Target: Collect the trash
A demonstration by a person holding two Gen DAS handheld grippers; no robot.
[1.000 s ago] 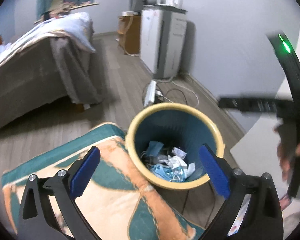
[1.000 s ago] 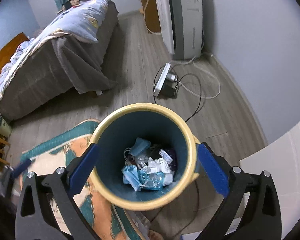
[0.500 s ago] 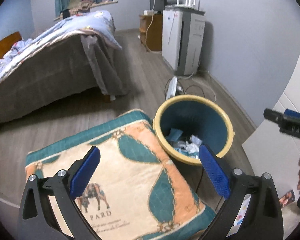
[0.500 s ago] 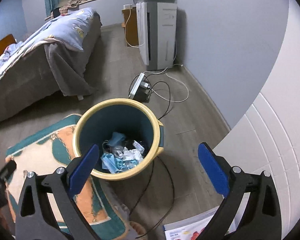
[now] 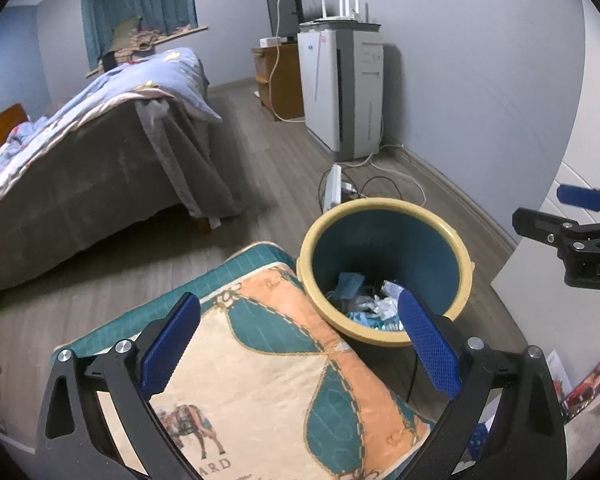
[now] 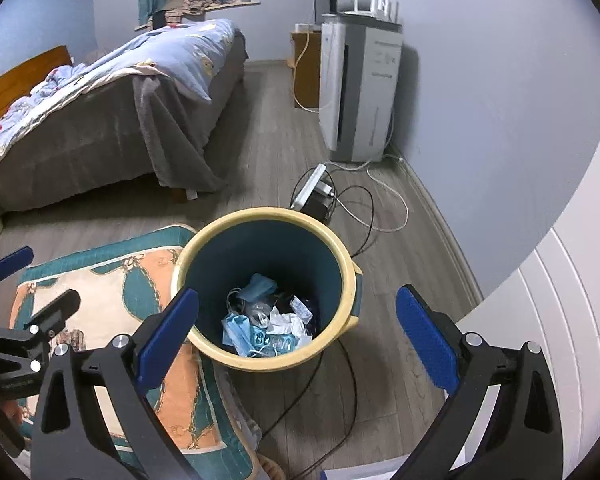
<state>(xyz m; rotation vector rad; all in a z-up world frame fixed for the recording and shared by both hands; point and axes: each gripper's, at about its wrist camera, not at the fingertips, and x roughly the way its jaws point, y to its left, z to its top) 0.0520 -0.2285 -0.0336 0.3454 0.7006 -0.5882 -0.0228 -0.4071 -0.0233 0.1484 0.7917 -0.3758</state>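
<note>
With both your left gripper (image 5: pixel 298 344) and right gripper (image 6: pixel 296 330) spread wide and empty, scan low for stray litter, probably beyond the rug (image 6: pixel 100 280), since the yellow-rimmed bin (image 6: pixel 346 264) sits at twelve o'clock.

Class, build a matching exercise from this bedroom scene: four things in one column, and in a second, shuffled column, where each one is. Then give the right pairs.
Things
1. trash bin
2. router
3. quilt
4. power strip

Places
A. spread over the bed
B. on the floor, just beyond the bin
C. at the corner of the rug, trash inside
D. on top of the white air purifier

Pairs: 1-C, 2-D, 3-A, 4-B
</note>
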